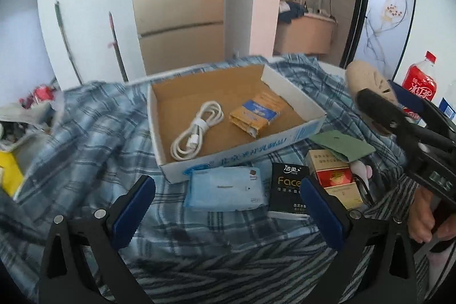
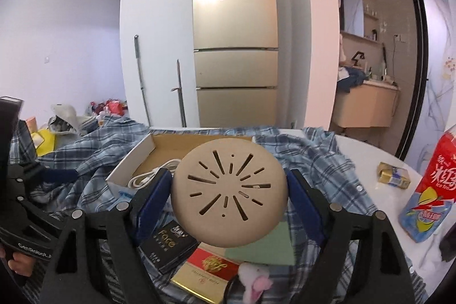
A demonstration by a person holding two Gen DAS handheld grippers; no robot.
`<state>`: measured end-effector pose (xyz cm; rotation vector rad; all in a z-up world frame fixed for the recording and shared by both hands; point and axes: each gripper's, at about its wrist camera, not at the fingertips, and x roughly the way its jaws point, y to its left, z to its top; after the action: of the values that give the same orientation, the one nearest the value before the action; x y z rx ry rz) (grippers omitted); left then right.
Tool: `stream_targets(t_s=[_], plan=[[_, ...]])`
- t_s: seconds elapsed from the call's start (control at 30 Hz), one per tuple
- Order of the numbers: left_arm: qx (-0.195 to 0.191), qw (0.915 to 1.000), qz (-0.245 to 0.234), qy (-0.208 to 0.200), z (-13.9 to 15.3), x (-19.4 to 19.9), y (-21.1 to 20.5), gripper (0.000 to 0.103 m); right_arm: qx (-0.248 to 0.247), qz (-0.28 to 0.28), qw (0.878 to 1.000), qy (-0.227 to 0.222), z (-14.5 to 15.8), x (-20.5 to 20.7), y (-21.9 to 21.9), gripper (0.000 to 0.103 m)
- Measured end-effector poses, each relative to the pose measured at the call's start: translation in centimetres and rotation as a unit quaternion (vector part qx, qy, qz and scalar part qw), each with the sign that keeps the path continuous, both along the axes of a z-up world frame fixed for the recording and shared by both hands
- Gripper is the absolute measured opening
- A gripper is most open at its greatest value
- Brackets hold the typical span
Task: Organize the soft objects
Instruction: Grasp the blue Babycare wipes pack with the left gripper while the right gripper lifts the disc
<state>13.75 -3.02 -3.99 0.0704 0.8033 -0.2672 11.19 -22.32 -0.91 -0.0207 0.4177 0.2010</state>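
The right gripper (image 2: 229,195) clamps a round beige slotted foam pad (image 2: 228,193), lifted just short of the shallow white cardboard box (image 1: 285,84); the pads pinch only its edges, so it may slip. The left gripper (image 1: 228,207) gapes wide, empty

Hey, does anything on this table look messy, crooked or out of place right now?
Yes. The plaid cloth is rumpled into folds rather than laid flat, and the cardboard box sits askew on it. One small yellow packet lies alone on the bare table, away from the rest.
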Motion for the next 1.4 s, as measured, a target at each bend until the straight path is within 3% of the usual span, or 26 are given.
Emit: stream_targets(t_s=[0.23, 0.33, 0.8, 0.87, 1.03, 1.2, 1.4], plan=[[0.003, 0.9978, -0.002, 0.067, -2.9, 3.0, -0.8, 0.103, -0.004, 0.000, 1.000, 0.007, -0.3, 0.5, -0.1, 0.081], [-0.001, 0.9960, -0.004, 0.089, -3.9, 3.5, -0.9, 0.094, -0.007, 0.001, 1.000, 0.016, -0.7, 0.4, 0.3, 0.081], [0.010, 0.9950, -0.017, 0.098, -4.8, 3.5, -1.1, 0.084, -0.019, 0.010, 1.000, 0.023, -1.0, 0.5, 1.0, 0.081], [0.013, 0.9953, -0.019, 0.094, -4.8, 3.4, -1.2, 0.078, -0.020, 0.010, 0.999, 0.022, -1.0, 0.4, 1.0, 0.081], [0.006, 0.9980, -0.031, 0.055, -3.9, 2.1, -1.2, 0.065, -0.019, 0.010, 1.000, 0.021, -0.9, 0.4, 1.1, 0.081], [0.011, 0.9992, -0.026, -0.030, -1.8, -0.3, -1.2, 0.064, -0.016, 0.010, 1.000, 0.018, -0.8, 0.2, 1.1, 0.081], [-0.011, 0.9878, -0.015, -0.155, 0.9, -4.4, -0.3, 0.064, -0.004, 0.011, 1.000, -0.005, -0.2, -0.5, 0.7, 0.081]])
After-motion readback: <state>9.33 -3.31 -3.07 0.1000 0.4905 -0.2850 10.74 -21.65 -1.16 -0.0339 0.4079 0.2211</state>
